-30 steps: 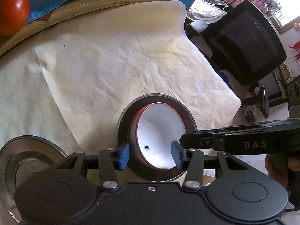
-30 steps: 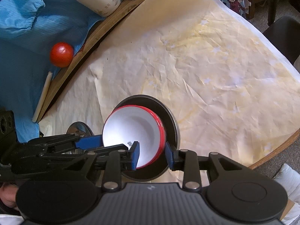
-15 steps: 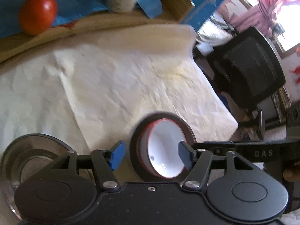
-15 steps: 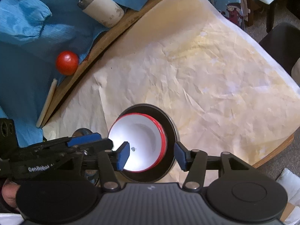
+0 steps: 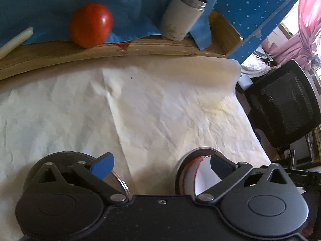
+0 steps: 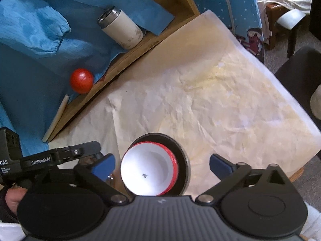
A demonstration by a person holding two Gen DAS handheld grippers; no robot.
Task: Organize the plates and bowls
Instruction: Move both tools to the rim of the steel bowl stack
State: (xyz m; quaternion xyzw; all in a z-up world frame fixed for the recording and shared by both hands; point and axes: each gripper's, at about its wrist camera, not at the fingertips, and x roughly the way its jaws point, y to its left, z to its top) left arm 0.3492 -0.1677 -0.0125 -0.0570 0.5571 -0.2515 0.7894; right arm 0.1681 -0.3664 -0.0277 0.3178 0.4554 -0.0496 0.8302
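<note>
A white bowl with a red rim [image 6: 148, 172] sits inside a dark round plate [image 6: 181, 150] on crumpled paper. My right gripper [image 6: 162, 165] hovers above it. Its jaws are opening, and the bowl lies below the gap, clear of both blue pads. My left gripper [image 5: 160, 167] is also opening, over bare paper with nothing between its fingers. In the left wrist view the bowl [image 5: 198, 178] and its plate [image 5: 198, 150] are half hidden behind the right-hand finger. A shiny steel plate [image 5: 119, 181] peeks out behind the other finger.
A raised wooden ledge [image 5: 140, 49] runs along the far side, draped with blue cloth [image 6: 40, 40]. On it are a red tomato [image 5: 90, 25], a white metal-rimmed tumbler [image 5: 181, 15] and a pale stick [image 5: 16, 40]. A black office chair [image 5: 284, 108] stands past the paper's right edge.
Both grippers have opened wide and let go of the bowl's rim. The left one swung left and tilted up, so the bowl now shows by its right finger. The right one lifted slightly.
</note>
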